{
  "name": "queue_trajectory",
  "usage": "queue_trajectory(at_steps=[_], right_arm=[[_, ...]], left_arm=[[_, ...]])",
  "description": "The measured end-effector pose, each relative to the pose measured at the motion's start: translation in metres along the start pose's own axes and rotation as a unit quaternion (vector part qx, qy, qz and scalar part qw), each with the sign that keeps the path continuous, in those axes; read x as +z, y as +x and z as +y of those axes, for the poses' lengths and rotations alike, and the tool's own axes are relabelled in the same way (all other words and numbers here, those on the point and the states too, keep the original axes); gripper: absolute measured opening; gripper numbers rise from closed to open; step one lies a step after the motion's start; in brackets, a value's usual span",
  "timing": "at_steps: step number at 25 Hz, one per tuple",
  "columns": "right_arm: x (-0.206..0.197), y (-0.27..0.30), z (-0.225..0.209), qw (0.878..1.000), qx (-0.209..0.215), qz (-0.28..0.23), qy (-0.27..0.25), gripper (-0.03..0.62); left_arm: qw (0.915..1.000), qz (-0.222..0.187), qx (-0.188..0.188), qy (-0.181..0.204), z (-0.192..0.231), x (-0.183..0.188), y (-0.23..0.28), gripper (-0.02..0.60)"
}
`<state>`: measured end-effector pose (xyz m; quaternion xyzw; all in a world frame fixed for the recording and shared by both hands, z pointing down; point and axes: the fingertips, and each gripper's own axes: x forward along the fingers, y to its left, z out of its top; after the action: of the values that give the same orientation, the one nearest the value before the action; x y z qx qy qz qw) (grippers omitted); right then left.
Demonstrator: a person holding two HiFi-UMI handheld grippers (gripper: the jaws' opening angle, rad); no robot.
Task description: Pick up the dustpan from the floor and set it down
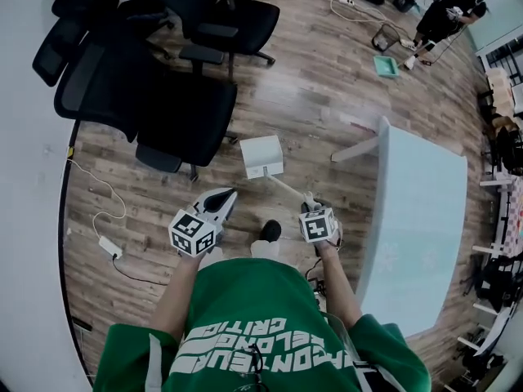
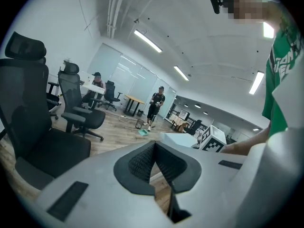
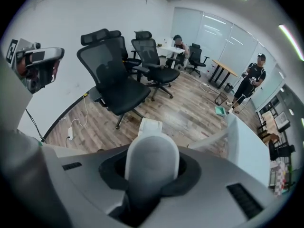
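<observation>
A white dustpan (image 1: pixel 261 155) with a long pale handle (image 1: pixel 286 189) is over the wood floor in front of my feet. I cannot tell if its pan touches the floor. My right gripper (image 1: pixel 310 207) is shut on the upper end of the handle. In the right gripper view the handle (image 3: pixel 151 167) fills the space between the jaws and the pan (image 3: pixel 150 126) shows beyond it. My left gripper (image 1: pixel 222 195) is to the left of the handle, apart from it. Its dark pads (image 2: pixel 142 163) meet with nothing between them. The dustpan (image 2: pixel 183 139) is also in the left gripper view.
Black office chairs (image 1: pixel 176 109) crowd the floor just left of and behind the dustpan. A white table (image 1: pixel 421 219) stands on the right. A cable with a power adapter (image 1: pixel 109 247) lies by the left wall. A distant person (image 1: pixel 445 15) stands near a teal dustpan (image 1: pixel 386 66).
</observation>
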<state>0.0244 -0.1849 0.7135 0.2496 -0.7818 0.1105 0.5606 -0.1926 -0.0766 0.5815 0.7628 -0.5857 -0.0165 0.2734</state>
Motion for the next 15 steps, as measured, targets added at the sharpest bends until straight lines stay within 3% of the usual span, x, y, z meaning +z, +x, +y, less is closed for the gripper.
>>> queue_trajectory(at_steps=[5, 15], right_arm=[[0.007, 0.024, 0.053, 1.000, 0.009, 0.025, -0.007, 0.106], [0.006, 0.064, 0.124, 0.995, 0.037, 0.076, -0.052, 0.106]], left_arm=[[0.9999, 0.016, -0.004, -0.003, 0.026, -0.011, -0.042, 0.002], [0.9995, -0.001, 0.022, -0.021, 0.045, -0.025, -0.096, 0.002]])
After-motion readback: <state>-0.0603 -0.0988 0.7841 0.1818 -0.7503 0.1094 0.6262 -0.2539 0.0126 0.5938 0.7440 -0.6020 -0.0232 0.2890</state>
